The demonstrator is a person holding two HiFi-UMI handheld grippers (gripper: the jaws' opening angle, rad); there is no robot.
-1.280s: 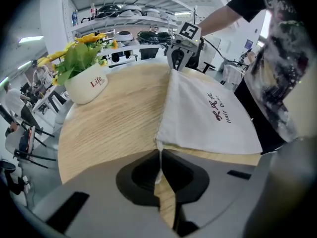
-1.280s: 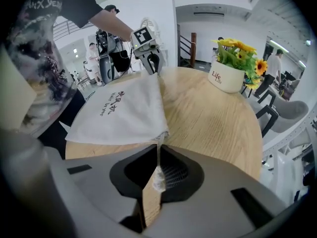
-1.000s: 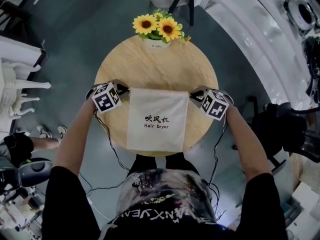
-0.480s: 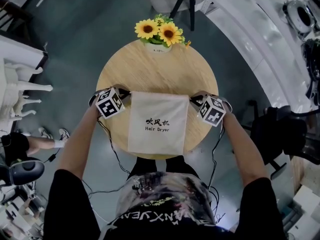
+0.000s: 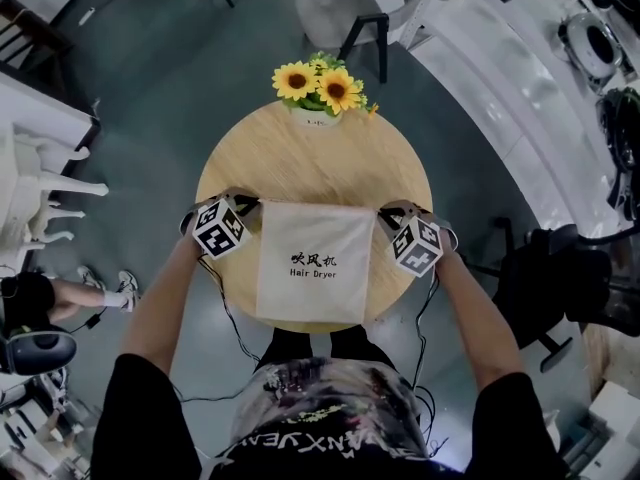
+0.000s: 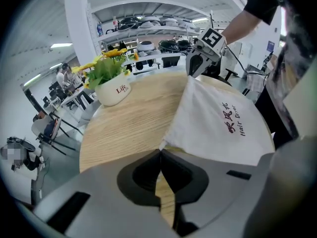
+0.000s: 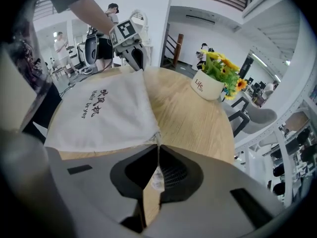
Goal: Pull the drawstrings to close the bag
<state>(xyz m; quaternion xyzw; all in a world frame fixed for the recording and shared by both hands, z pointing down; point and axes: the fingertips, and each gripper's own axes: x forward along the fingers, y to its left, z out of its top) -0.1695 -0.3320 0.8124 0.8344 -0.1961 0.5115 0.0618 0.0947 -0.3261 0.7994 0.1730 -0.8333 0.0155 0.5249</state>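
Clenched on the top corners of the hair dryer bag (image 5: 318,268), left gripper (image 5: 251,206) at ten o'clock, right gripper (image 5: 386,211) at two, probably where drawstrings exit. Set opposite for pulling outward.

Round light-wood table (image 5: 310,158), grain running across the top. Two things on it: a white cloth drawstring bag (image 5: 318,230) lying flat on the near half, printed "Hair Dryer" under some Chinese characters, its bottom edge reaching right up to the near rim. Over at the far edge sits a small white flower pot (image 5: 315,116) with sunflowers (image 5: 318,83), well apart from the bag
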